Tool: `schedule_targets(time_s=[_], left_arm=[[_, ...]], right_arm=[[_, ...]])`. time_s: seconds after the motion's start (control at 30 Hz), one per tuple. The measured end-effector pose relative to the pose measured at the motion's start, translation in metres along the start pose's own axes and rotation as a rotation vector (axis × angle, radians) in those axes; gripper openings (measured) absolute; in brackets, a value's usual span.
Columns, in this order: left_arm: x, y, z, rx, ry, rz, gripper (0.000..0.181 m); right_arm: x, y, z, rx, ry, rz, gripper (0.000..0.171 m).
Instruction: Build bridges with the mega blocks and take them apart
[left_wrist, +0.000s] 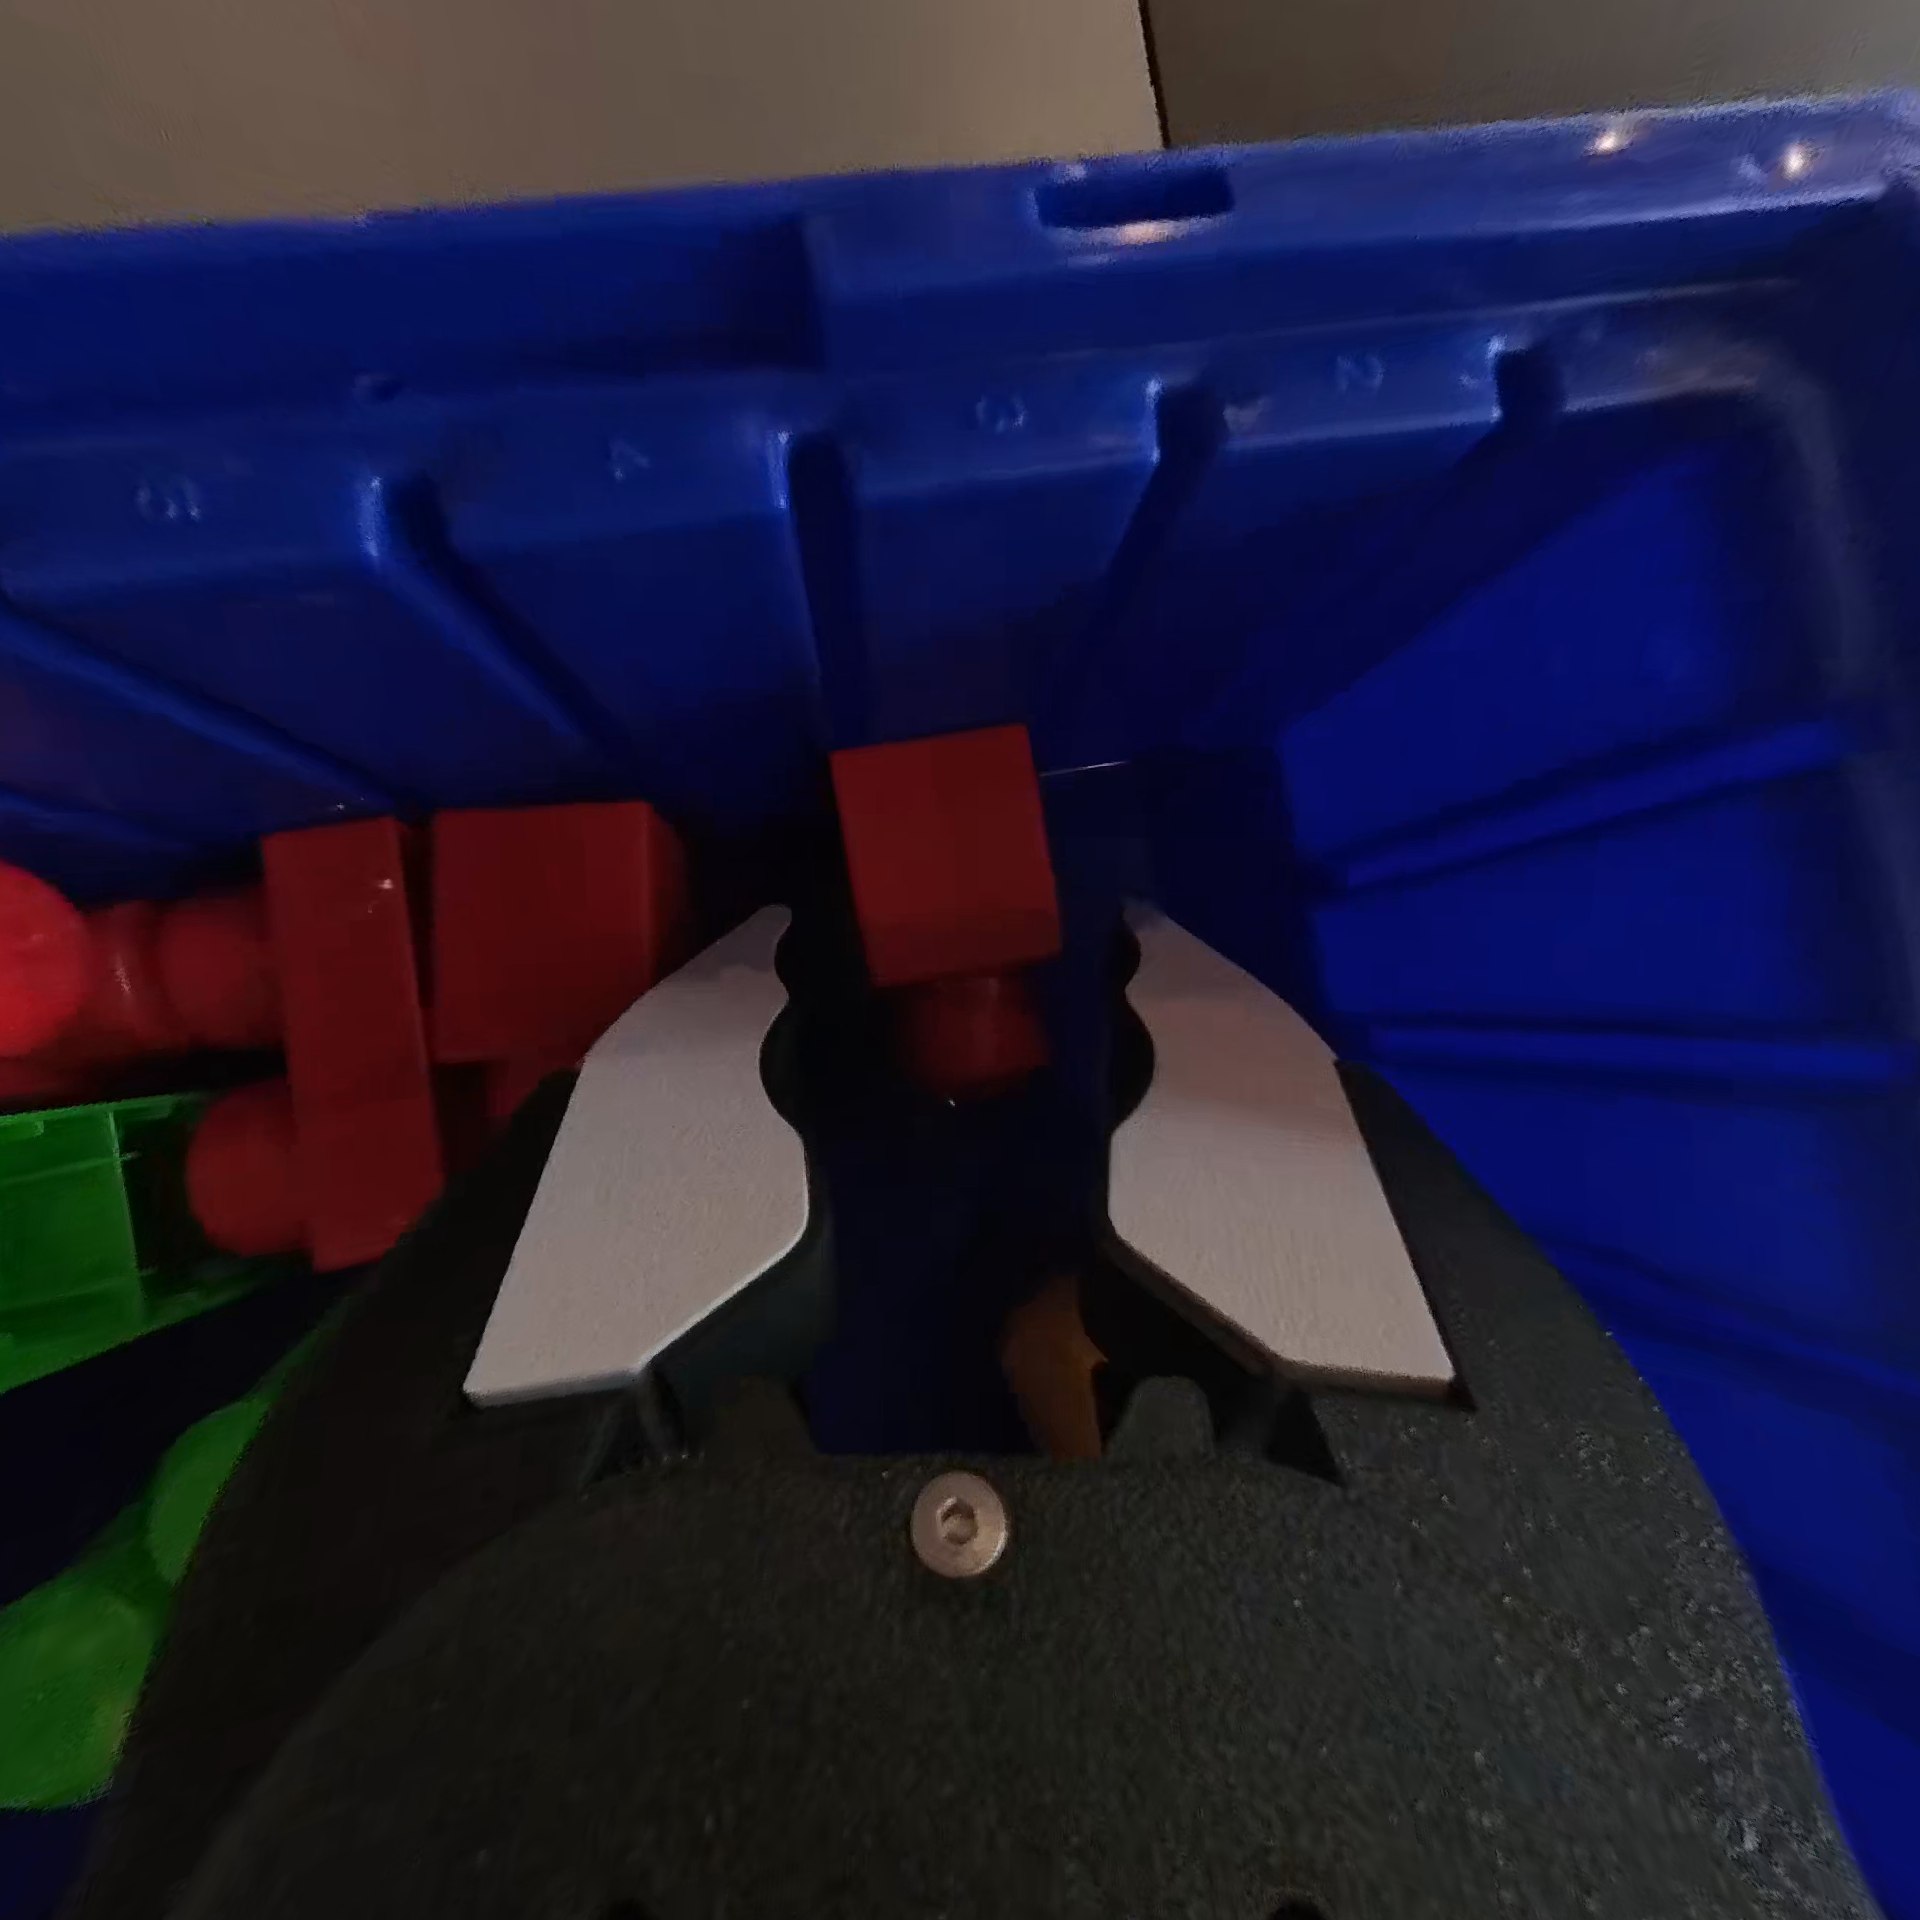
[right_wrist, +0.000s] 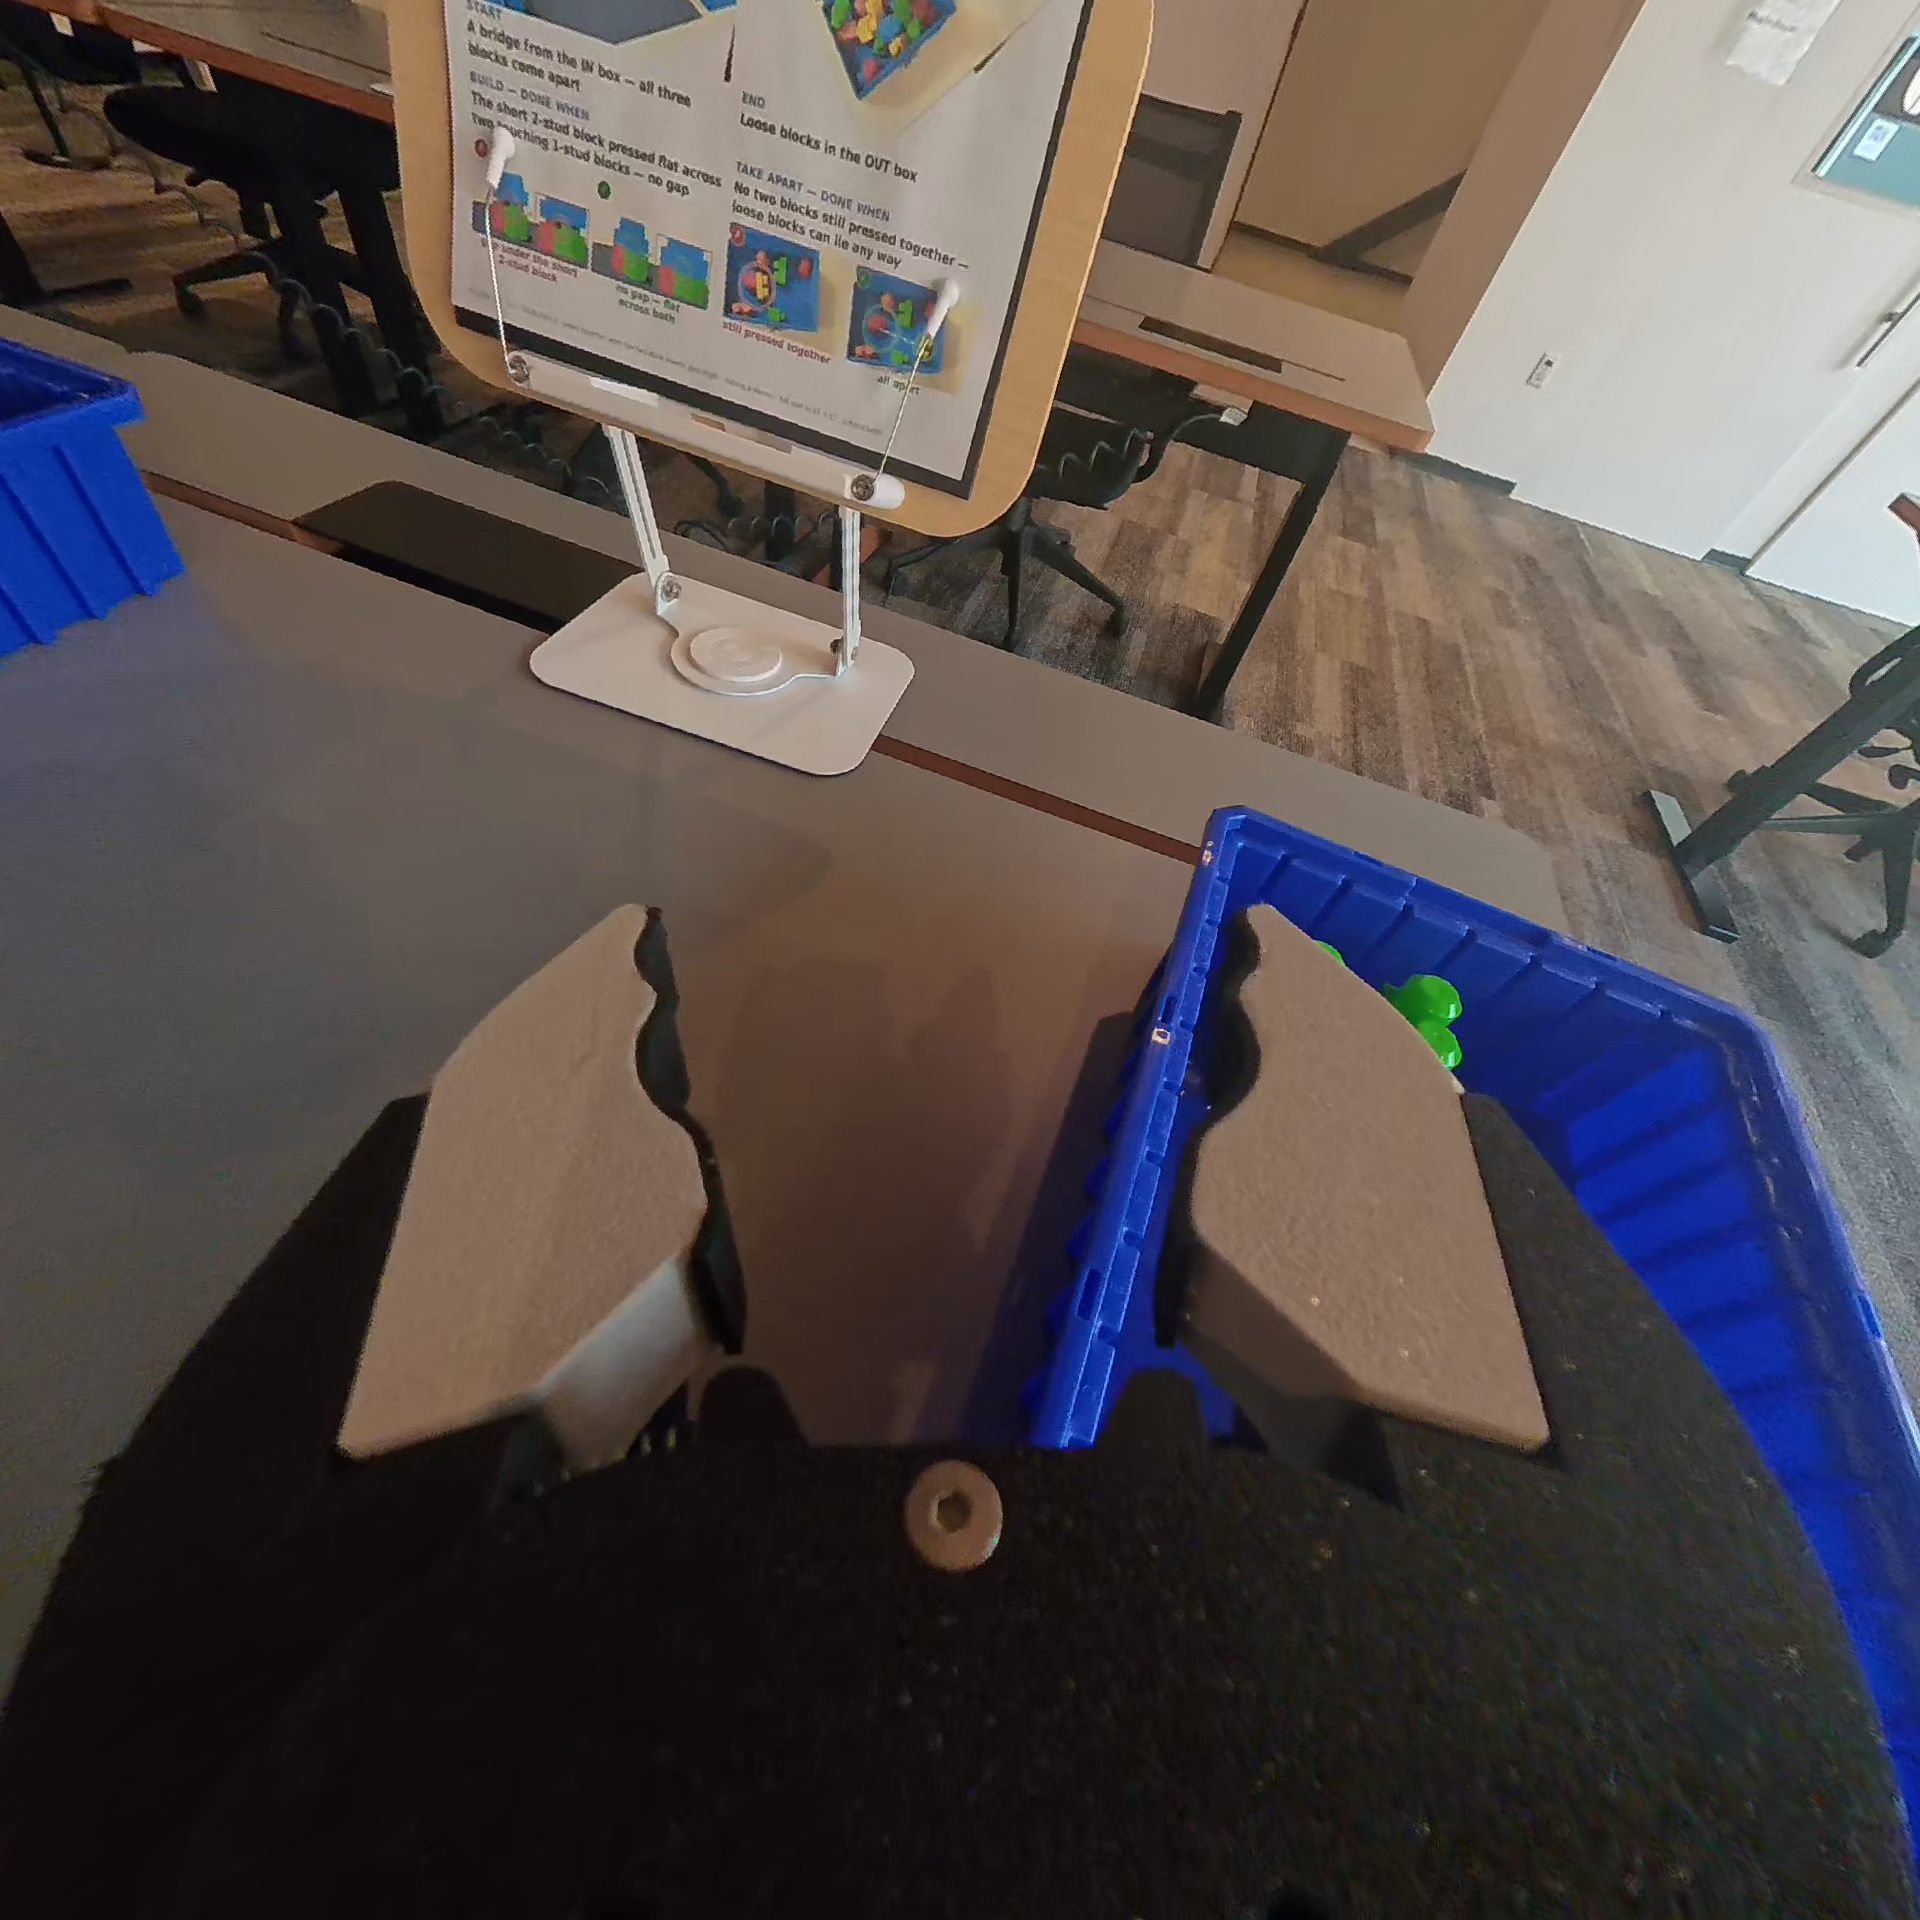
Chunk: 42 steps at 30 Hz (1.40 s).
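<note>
Blocks fill a blue bin (left_wrist: 644, 561): the left hand-held gripper (left_wrist: 951, 966) reaches inside, jaws parted around a small red block (left_wrist: 940, 852) without clearly touching it. The right hand-held gripper (right_wrist: 951, 971) hangs wide open and empty over the grey worktop (right_wrist: 312, 935), straddling another bin's wall (right_wrist: 1132, 1195).

A small red one-stud block (left_wrist: 940, 857) is seen lying on its side inside a blue bin (left_wrist: 644, 561), its stud turned toward the camera, near the far wall. To its left, more red blocks (left_wrist: 447, 977) are piled together, their round studs pointing left. A green block (left_wrist: 73, 1205) is found below them at the left edge. In the right wrist view, bright green blocks (right_wrist: 1429, 1013) are partly shown in another blue bin (right_wrist: 1662, 1174).
</note>
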<state>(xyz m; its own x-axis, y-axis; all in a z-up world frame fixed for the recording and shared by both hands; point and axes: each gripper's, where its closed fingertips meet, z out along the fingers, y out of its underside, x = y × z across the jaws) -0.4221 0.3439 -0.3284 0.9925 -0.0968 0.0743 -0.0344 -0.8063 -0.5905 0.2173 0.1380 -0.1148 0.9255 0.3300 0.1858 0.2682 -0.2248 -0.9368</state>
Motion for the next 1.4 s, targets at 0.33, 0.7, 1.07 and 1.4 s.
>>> schedule_targets(time_s=[0.33, 0.7, 1.07, 1.4], left_arm=[[0.005, 0.001, -0.007, -0.067, -0.002, 0.142, 0.037], [0.034, 0.009, -0.121, -0.298, 0.085, 0.422, 0.037], [0.142, 0.049, -0.211, -0.669, 0.156, 0.832, 0.037], [0.232, 0.132, -0.204, -1.096, 0.107, 1.113, 0.037]], right_arm=[[-0.001, 0.003, 0.004, -0.017, -0.008, -0.004, 0.099], [-0.011, 0.012, 0.011, -0.065, -0.076, -0.02, 0.098], [-0.037, 0.021, 0.026, -0.111, -0.202, -0.05, 0.097], [-0.042, 0.032, 0.038, -0.158, -0.259, -0.028, 0.097]])
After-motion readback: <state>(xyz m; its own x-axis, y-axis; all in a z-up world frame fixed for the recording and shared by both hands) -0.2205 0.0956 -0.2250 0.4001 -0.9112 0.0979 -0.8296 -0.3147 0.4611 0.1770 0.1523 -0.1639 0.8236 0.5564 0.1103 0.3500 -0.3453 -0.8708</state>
